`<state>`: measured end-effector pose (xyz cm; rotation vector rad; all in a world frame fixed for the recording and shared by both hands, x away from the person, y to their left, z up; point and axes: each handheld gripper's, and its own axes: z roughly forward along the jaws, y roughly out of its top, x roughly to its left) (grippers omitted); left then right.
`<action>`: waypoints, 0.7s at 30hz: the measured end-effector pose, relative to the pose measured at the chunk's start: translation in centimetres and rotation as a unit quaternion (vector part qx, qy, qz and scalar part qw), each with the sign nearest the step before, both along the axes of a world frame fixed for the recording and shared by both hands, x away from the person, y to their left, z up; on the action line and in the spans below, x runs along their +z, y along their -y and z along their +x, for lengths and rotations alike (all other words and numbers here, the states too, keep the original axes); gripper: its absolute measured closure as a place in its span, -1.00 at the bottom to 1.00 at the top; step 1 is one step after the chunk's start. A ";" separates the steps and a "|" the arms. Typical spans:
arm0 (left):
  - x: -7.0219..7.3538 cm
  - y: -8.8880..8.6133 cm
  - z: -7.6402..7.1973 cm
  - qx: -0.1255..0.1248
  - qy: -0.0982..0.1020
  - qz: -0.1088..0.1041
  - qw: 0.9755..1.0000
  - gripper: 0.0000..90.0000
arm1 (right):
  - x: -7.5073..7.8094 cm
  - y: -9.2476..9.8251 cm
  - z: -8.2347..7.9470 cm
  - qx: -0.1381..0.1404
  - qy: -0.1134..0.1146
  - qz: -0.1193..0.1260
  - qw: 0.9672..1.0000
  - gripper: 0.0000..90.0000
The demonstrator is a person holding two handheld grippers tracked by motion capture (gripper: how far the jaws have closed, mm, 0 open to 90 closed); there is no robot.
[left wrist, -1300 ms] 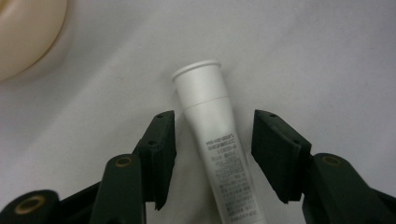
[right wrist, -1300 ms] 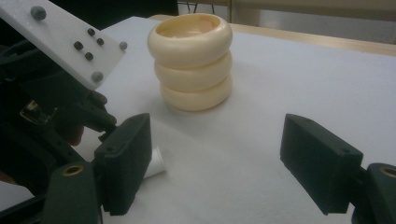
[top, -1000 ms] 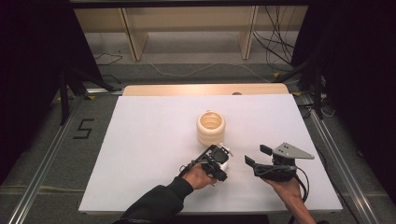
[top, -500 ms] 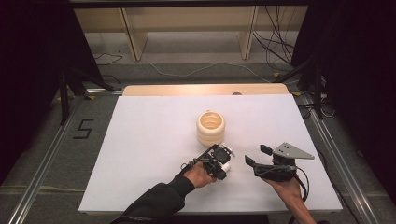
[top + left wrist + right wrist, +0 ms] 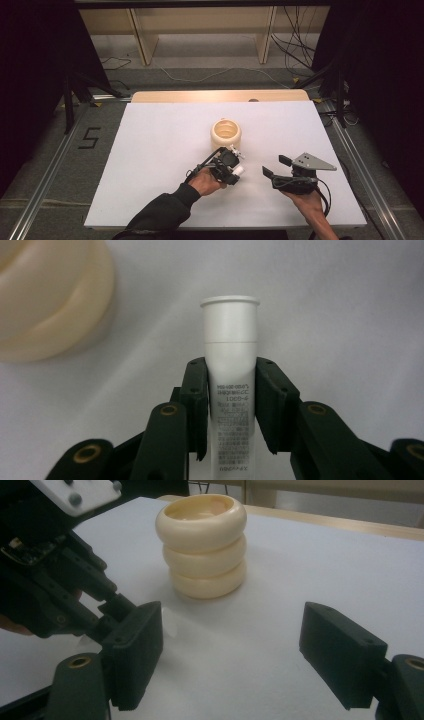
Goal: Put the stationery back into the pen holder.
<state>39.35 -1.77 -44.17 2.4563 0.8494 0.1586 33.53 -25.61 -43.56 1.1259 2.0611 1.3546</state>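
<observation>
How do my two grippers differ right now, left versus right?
The left gripper is shut on a white tube, while the right gripper stands open with nothing between its jaws. In the high view the left one sits close to the cream ribbed pot, while the right one is off to the side, farther from it. Both are hand-held above the white table and have black jaws.

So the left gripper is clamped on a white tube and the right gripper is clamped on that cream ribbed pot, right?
Not quite. The left gripper is indeed shut on the white tube, but the right gripper holds nothing: the right gripper view shows its jaws standing wide apart over bare table, with the cream ribbed pot standing free farther off.
</observation>
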 end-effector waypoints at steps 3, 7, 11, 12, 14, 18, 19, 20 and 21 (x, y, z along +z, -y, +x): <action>0.3 -0.5 0.0 0.013 0.013 -0.029 0.999 0.53 | 0.0 0.0 0.0 0.000 0.000 0.000 1.000 -0.42; 1.0 -1.0 -0.2 0.022 0.032 -0.061 0.997 0.53 | 0.0 0.0 0.0 -0.001 -0.001 0.000 1.000 -0.42; 1.8 -1.4 -0.2 0.030 0.048 -0.094 0.994 0.53 | 0.0 0.0 0.0 0.000 0.002 0.001 1.000 -0.42; 2.0 -1.6 -0.3 0.028 0.054 -0.101 0.993 0.53 | 0.0 0.0 0.0 0.001 0.001 0.001 1.000 -0.42; 2.4 -1.8 -0.4 0.036 0.066 -0.117 0.990 0.53 | 0.0 0.0 0.0 0.001 0.001 0.002 1.000 -0.42; 3.1 -2.4 -0.3 0.045 0.085 -0.146 0.985 0.53 | 0.0 0.0 0.0 0.001 0.000 0.002 1.000 -0.42; 3.2 -2.5 -0.3 0.048 0.089 -0.156 0.983 0.52 | 0.0 -0.1 0.0 0.001 0.000 0.001 1.000 -0.42; 3.3 -2.6 -0.2 0.051 0.090 -0.167 0.981 0.53 | 0.0 -0.1 0.0 0.001 0.000 0.001 1.000 -0.42; 3.5 -2.7 -0.2 0.054 0.095 -0.173 0.979 0.52 | -0.1 -0.1 0.0 0.001 0.000 0.001 1.000 -0.42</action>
